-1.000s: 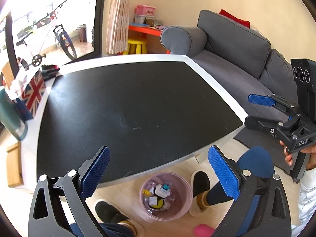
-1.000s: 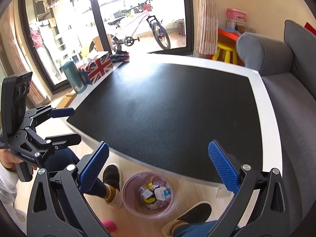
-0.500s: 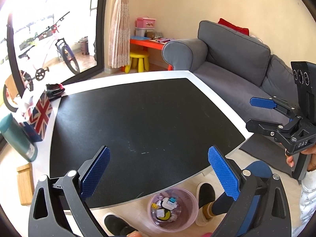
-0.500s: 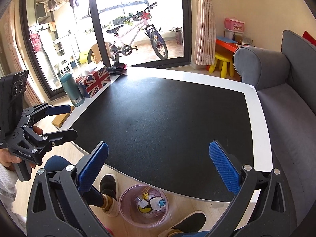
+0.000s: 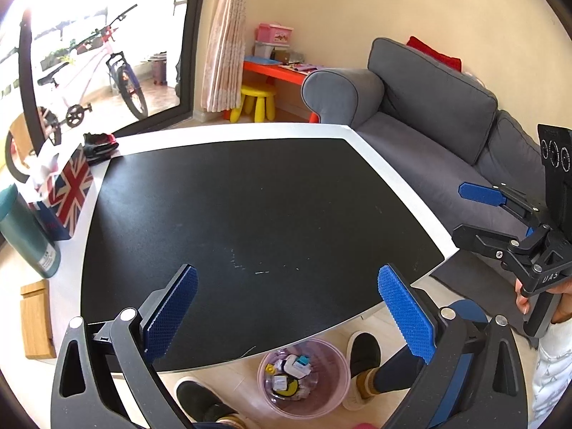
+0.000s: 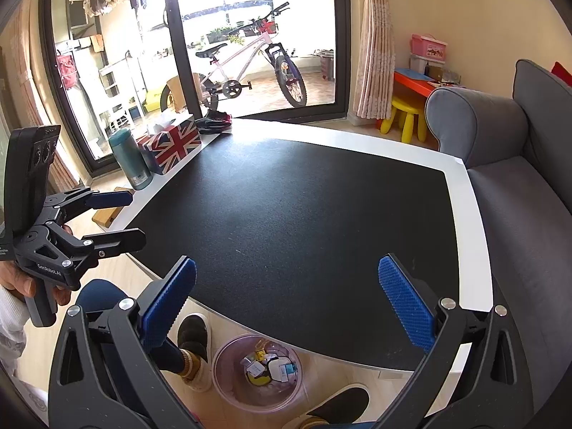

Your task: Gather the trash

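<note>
A pink translucent trash bin (image 5: 303, 380) stands on the floor under the table's near edge, with several small wrappers inside; it also shows in the right wrist view (image 6: 257, 371). My left gripper (image 5: 286, 307) is open and empty above the table's near edge; it also shows in the right wrist view (image 6: 118, 218). My right gripper (image 6: 286, 304) is open and empty over the near edge; it shows at the right of the left wrist view (image 5: 475, 214). The black table mat (image 5: 250, 207) is bare.
A Union Jack tissue box (image 5: 66, 193), a teal bottle (image 5: 26, 232) and dark gloves (image 5: 100, 144) sit along the table's left white border. A grey sofa (image 5: 429, 114) stands to the right. My feet (image 5: 363, 354) flank the bin. A wooden block (image 5: 34, 318) lies left.
Both grippers have risen and tilted back, so the bin sits lower in both views and more of the room shows. Both stay open and empty.
</note>
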The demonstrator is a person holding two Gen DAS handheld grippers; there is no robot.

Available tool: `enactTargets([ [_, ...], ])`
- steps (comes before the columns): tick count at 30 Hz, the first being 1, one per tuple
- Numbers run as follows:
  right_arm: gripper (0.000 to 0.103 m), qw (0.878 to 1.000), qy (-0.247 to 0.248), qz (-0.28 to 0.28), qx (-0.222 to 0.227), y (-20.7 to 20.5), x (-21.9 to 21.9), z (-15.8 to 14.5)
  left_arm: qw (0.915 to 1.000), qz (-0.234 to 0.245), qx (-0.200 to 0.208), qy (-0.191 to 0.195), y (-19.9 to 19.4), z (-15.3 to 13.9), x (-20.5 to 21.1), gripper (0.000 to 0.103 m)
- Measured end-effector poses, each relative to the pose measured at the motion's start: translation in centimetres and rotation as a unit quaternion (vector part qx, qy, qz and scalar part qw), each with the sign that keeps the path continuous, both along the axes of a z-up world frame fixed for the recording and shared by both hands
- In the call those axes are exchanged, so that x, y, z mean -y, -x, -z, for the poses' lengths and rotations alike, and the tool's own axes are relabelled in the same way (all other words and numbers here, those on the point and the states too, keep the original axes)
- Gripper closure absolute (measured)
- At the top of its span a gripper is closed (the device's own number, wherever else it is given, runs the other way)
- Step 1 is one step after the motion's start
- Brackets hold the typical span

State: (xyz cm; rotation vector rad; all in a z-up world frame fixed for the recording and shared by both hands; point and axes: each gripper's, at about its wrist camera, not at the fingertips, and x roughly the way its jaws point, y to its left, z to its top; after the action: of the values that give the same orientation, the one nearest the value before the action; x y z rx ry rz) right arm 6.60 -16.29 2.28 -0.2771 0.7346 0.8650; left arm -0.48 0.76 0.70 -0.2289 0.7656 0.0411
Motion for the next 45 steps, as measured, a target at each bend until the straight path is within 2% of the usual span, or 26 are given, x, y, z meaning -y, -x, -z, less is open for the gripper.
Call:
enactTargets([
  [6, 0.003, 1.0, 0.002, 0.001, -0.002, -0.04, -0.23, 0.09, 0.9998, -0.001, 0.019, -0.009, 0.42, -0.27, 0.37, 0.006],
  [45, 0.003, 1.0, 0.004, 0.0, -0.004, 0.01, -0.46, 0.38, 0.9999, 0.002, 0.006, -0.012, -0.03, -0.06, 0.62, 0.006],
])
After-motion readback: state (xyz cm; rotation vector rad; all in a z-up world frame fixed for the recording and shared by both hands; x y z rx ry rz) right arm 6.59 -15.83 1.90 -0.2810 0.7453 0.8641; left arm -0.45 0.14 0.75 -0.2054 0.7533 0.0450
